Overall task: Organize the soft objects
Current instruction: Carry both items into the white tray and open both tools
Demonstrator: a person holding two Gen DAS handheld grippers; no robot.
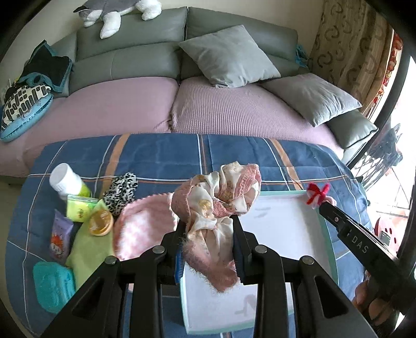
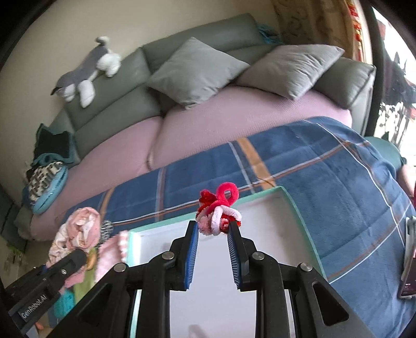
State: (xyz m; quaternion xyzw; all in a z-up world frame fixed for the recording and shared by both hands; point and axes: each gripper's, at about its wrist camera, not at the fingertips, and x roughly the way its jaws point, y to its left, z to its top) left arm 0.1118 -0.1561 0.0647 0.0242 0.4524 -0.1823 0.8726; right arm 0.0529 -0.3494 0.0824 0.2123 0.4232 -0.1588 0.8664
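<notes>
Holding soft things over box (image 1: 328, 234): left gripper (image 1: 209, 234) jaws squeeze scrunchie (image 1: 221, 197), right gripper (image 2: 213, 230) jaws squeeze fuzzy ties (image 2: 219, 208). Box empty; pink cloth (image 1: 141, 226), spotted scrunchie (image 1: 120, 193) left.

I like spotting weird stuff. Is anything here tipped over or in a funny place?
Yes. The white bottle lies tipped on its side on the blanket, among the pile left of the box. A toy dog sprawls on top of the sofa back.

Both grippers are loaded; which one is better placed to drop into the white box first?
Right, probably. The right gripper holds the red and pink hair ties over the white box interior. The left gripper holds the pink scrunchie bundle nearer the box's left edge.
</notes>
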